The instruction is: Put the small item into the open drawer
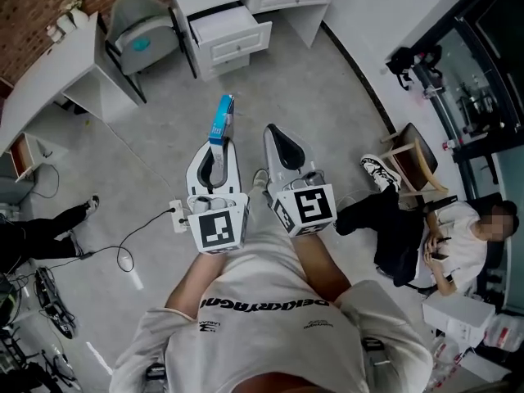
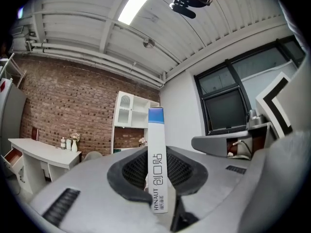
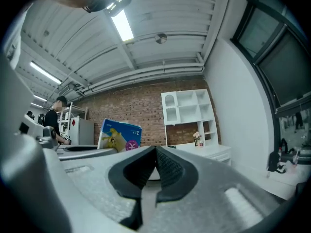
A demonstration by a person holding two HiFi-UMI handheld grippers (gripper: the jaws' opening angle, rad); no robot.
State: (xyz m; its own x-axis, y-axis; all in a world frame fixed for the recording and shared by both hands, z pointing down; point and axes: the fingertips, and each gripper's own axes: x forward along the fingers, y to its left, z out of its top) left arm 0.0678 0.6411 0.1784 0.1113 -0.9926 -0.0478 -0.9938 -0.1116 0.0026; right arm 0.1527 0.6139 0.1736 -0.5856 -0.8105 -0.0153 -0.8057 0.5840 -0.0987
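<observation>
The box [image 2: 156,149], likely light and stiff, is pinched low by the left gripper [image 1: 219,154]; the right gripper [image 3: 154,159] is closed, empty.

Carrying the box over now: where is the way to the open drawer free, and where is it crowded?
Bare floor runs straight ahead to the open drawer, whose inside looks bare. Crowded: grey chair left of it, power strip at lower left, seated person and stool at right.
</observation>
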